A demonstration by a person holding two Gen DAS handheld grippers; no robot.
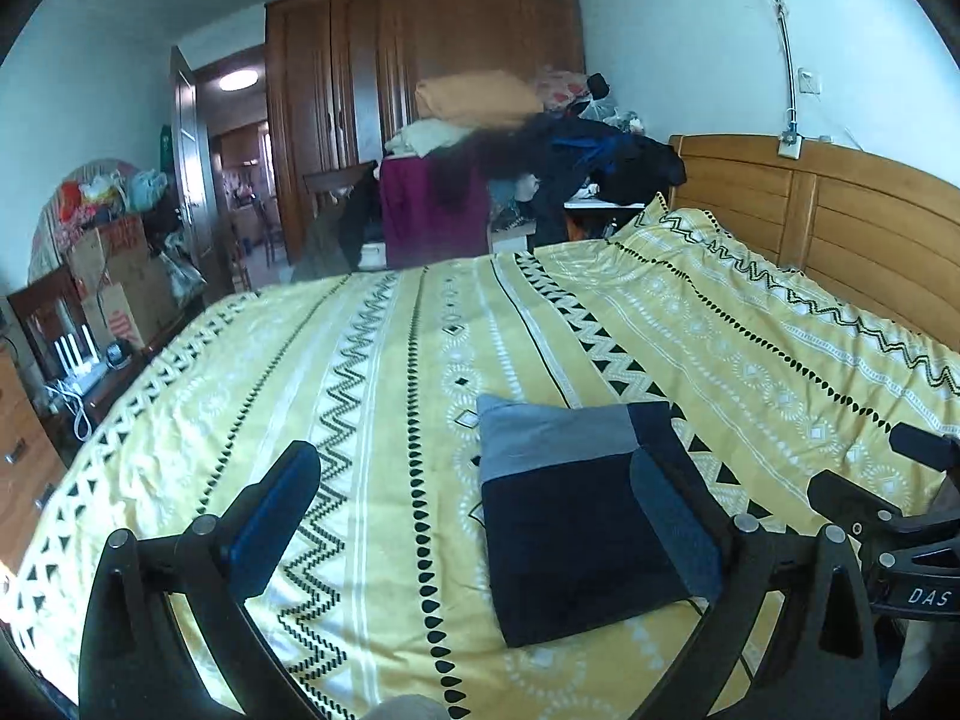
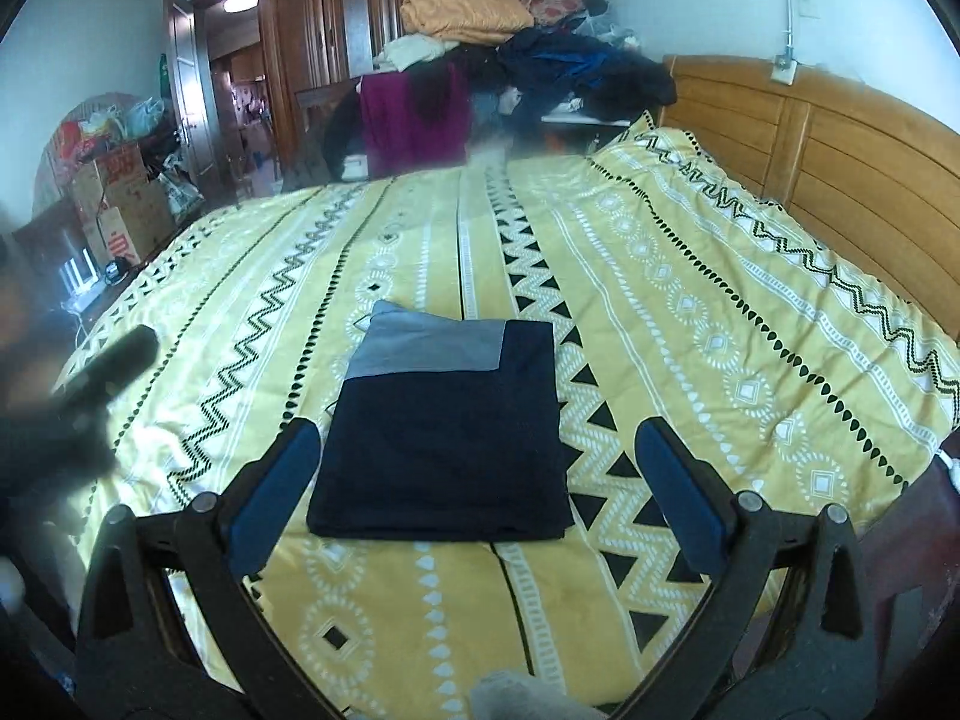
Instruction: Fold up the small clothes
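**Folded dark garment lying flat between spread fingers**

Yellow bedding (image 2: 690, 276) fills both of my views, a soft cotton-looking cover printed with black zigzags, rows of black teardrops and white diamond rings, lightly creased toward the edges. Behind it stands a slatted wooden headboard (image 2: 840, 144), a dark panelled wardrobe (image 1: 384, 78) and a heap of clothes (image 2: 540, 54) topped by an orange blanket.

My left gripper (image 1: 480, 516) has its fingers spread wide, blue pads facing inward, nothing between them but the cover. The folded garment (image 1: 570, 534), a neat flat rectangle of dark navy knit with a grey band across its far end, lies just inside my right-hand finger, whose pad overlaps its near right edge in the view; I cannot tell whether they touch.

My right gripper (image 2: 486, 486) is likewise spread, holding nothing. From there the folded garment (image 2: 444, 432) sits squarely between the fingers, just past their tips, edges crisp and corners square.

White letters "DAS" show on the black frame of the right gripper, seen at the left view's right edge.
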